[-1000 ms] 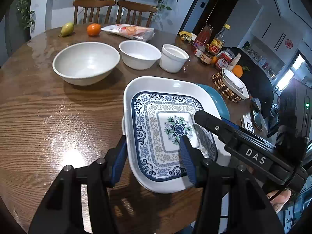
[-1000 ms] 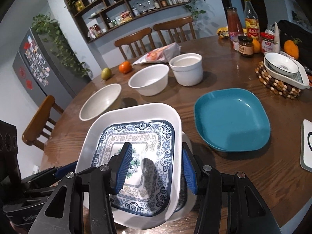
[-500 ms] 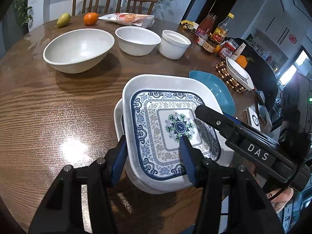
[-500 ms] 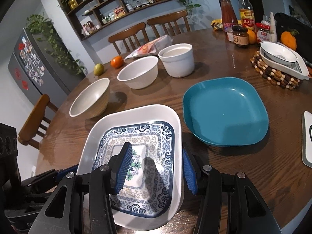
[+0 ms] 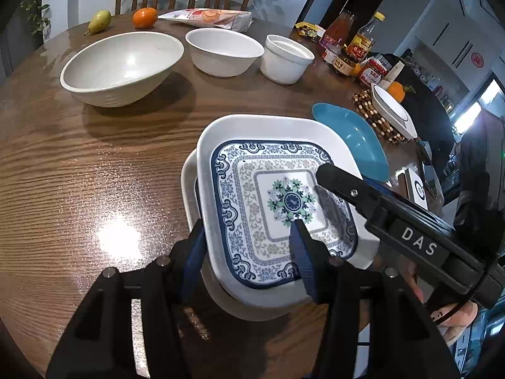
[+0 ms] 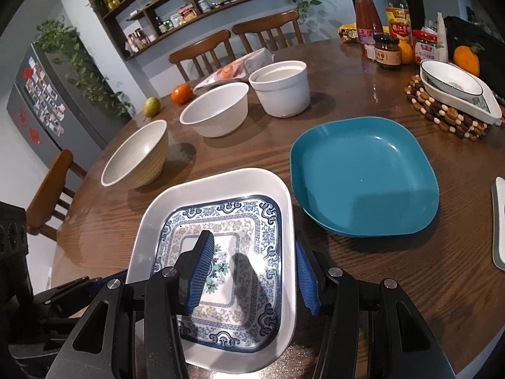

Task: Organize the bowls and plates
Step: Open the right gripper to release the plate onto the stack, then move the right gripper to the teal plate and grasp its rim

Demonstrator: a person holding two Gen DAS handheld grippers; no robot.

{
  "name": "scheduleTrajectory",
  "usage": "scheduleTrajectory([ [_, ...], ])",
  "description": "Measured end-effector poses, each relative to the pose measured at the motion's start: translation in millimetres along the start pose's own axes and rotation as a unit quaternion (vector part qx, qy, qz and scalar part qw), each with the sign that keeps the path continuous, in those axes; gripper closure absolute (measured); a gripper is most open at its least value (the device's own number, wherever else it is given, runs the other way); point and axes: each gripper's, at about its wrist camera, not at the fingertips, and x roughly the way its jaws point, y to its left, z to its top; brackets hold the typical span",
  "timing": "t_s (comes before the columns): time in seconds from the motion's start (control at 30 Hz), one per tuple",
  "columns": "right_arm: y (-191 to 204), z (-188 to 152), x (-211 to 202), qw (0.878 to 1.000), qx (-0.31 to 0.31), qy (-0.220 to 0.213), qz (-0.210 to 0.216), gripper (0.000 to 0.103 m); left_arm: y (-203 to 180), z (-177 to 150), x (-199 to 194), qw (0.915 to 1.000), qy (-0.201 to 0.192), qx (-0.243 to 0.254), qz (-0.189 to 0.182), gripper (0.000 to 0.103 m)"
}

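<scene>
A square white plate with a blue floral pattern [image 5: 252,195] [image 6: 221,221] rests on a plain white plate [image 5: 188,189] near the table's front edge. My left gripper [image 5: 249,252] is open, its fingers straddling the patterned plate's near left rim. My right gripper [image 6: 249,271] is open, its fingers straddling the plate's right rim, one finger over the plate's inside. A teal square plate [image 6: 363,173] [image 5: 353,139] lies to the right. Three white bowls, large [image 5: 123,66], medium [image 5: 224,50] and small [image 5: 285,58], stand in a row behind.
A pear [image 5: 99,20], an orange [image 5: 144,17] and a snack bag [image 5: 214,17] lie at the back. Sauce bottles and jars [image 6: 388,41] stand at the back right. A white dish on a beaded trivet [image 6: 454,94] sits at the right. Chairs [image 6: 233,47] stand behind the table.
Both grippers and the patterned plate have come down and toward the near edge. The plate has settled onto the plain white plate, and the table looks closer in both views.
</scene>
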Motion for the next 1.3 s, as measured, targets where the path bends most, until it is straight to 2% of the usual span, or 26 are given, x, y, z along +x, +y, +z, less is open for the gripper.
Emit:
scheduleTrajectory([
  [0.7, 2.7, -2.1, 2.4, 1.000, -0.004, 0.005, -0.012, 0.050, -2.9, -7.1, -7.1, 0.9999, 0.003, 0.010, -0.001, 0.052],
  [0.93, 4.4, -3.2, 1.4, 1.000, -0.006, 0.003, -0.015, 0.050, -1.2, -9.7, -11.0, 0.9997, -0.003, 0.010, 0.020, 0.047],
  [1.13, 11.1, -4.1, -2.5, 1.000, -0.014, 0.000, -0.005, 0.050, -0.1, -10.9, -15.6, 0.9998, -0.006, 0.009, 0.016, 0.045],
  [1.2, 12.5, -3.8, -4.2, 1.000, -0.015, -0.002, -0.004, 0.050, -2.4, -11.1, -20.9, 0.9997, -0.016, 0.014, 0.015, 0.038],
  [1.3, 12.2, -2.8, -6.7, 1.000, -0.012, -0.004, -0.002, 0.050, -6.8, -11.5, -30.6, 0.9987, -0.040, 0.019, 0.025, 0.035],
])
